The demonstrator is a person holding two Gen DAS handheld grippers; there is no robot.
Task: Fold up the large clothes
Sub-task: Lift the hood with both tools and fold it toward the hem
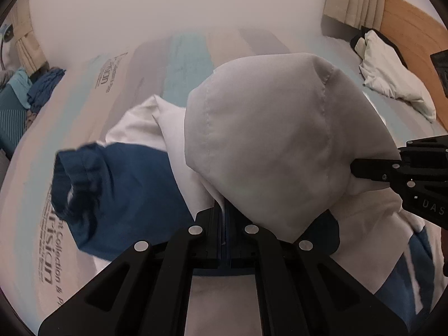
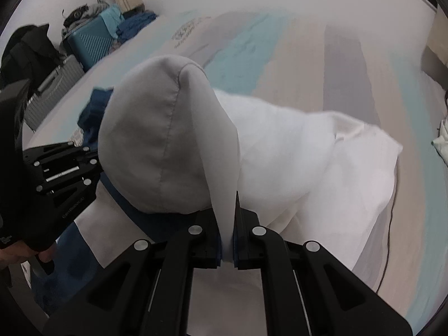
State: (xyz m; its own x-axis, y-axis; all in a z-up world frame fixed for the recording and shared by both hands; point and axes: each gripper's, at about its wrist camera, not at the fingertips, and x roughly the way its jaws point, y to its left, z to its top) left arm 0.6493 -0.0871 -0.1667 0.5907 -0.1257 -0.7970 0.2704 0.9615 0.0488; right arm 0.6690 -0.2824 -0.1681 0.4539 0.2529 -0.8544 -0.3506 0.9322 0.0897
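left of the grey hood [image 1: 268, 140], the blue sleeve [image 1: 117, 193] hangs loose over the bed [image 1: 84, 89] and may drag or bunch under a fold. the left gripper [image 1: 224, 224] pinches the garment's edge at the hood's base; on the hood's right side the right gripper [image 2: 227, 232] clamps a thin white strip — either shallow bite could slip under the jacket's weight.

The bed sheet [image 1: 33, 201] carries printed lettering at near left, of which "Collection" reads clearly. The right gripper [image 1: 353, 169] body shows the letters "DAS".
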